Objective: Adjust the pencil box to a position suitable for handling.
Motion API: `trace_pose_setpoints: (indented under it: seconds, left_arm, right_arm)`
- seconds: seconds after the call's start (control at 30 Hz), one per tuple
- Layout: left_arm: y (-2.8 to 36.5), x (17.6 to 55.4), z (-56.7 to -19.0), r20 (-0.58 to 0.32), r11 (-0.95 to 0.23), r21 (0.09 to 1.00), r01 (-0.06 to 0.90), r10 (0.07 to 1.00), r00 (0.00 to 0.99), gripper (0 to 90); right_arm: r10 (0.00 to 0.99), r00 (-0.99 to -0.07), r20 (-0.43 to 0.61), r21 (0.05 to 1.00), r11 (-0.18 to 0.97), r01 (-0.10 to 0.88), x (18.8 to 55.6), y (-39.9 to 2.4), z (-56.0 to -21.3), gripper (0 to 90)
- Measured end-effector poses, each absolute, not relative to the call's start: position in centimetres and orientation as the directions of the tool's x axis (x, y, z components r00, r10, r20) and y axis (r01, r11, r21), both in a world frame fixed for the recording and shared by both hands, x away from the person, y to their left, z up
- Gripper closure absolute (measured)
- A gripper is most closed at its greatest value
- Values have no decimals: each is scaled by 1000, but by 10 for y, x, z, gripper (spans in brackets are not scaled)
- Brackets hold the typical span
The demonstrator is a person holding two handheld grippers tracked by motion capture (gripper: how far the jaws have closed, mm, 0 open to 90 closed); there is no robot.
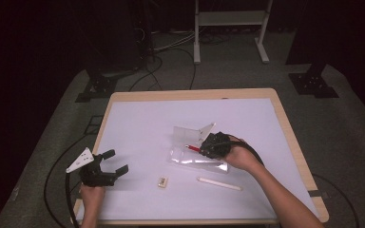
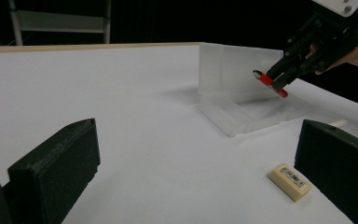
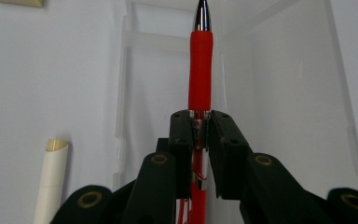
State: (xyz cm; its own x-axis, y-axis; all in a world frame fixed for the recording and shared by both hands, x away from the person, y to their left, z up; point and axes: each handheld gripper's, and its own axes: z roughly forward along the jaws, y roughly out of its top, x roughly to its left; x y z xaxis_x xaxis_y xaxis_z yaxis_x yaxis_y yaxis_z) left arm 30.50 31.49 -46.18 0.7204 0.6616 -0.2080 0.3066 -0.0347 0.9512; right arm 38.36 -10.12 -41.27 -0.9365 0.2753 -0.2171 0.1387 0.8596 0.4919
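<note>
The red pen is clamped between the jaws of the right tool, gripped at its clear barrel just behind the rubber sleeve so that the metal tip leads. It hangs just above the open clear plastic case, tip slanting toward the tray, which reads as a pen about to be laid inside; the lengthwise hold would let it settle flat along the tray. The case lies on the white counter with its lid standing upright behind the tray, leaving the tray free from above.

Near the case, on the person's side, a white stick lies flat, and a little farther off in that same direction sits a small cream eraser with a printed label; both look like the next things for the case. Well apart from the case, the left tool rests at the counter's near edge with its jaws apart and nothing between them, probably waiting out of the way.
</note>
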Motion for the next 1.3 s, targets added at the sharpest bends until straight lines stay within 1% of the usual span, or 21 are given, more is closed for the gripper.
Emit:
trace_pose_setpoints:
  seconds: [1.3]
  left_arm:
    - [315,305,-462,-209,-34,951,308,662,720,0]
  right_arm:
    - [312,-940,-135,494,844,209,393,-108,-444,785]
